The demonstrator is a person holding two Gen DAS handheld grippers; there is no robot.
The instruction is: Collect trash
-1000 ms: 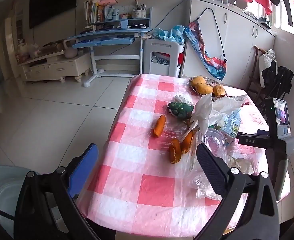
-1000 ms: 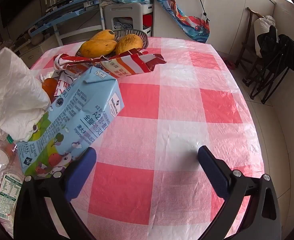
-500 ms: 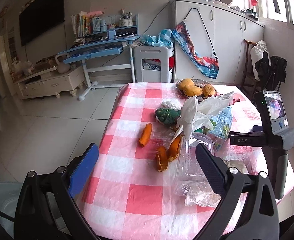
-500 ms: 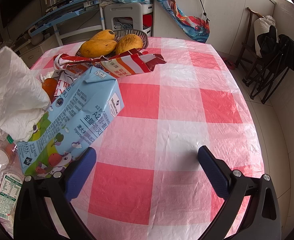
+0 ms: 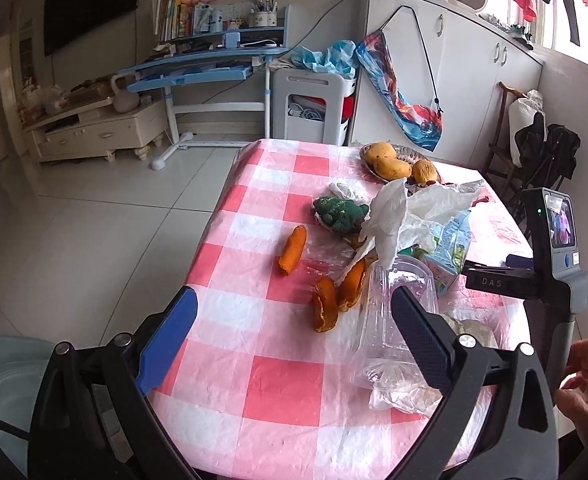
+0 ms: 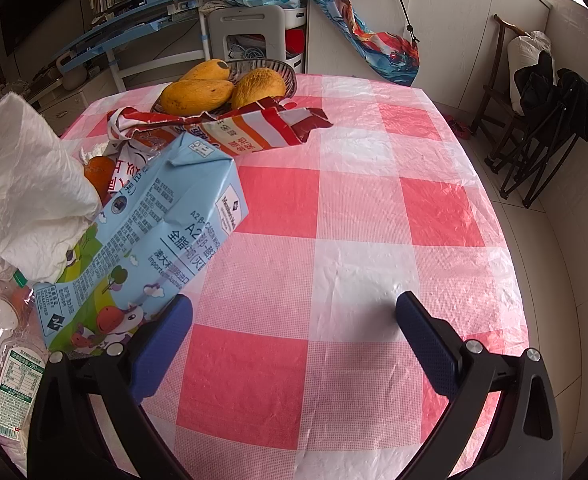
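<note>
Your right hand-held gripper (image 6: 294,320) wide open, empty; milk carton (image 6: 154,240) just left, long axis diagonal. Left hand-held gripper (image 5: 294,316) open, empty, farther back.

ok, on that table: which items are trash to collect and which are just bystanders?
Trash:
- orange peels
- milk carton
- crumpled tissue
- torn red wrapper
- clear plastic bottle

Bystanders:
- mangoes in basket
- green plush toy

Both claws, left and right, open and empty.
</note>
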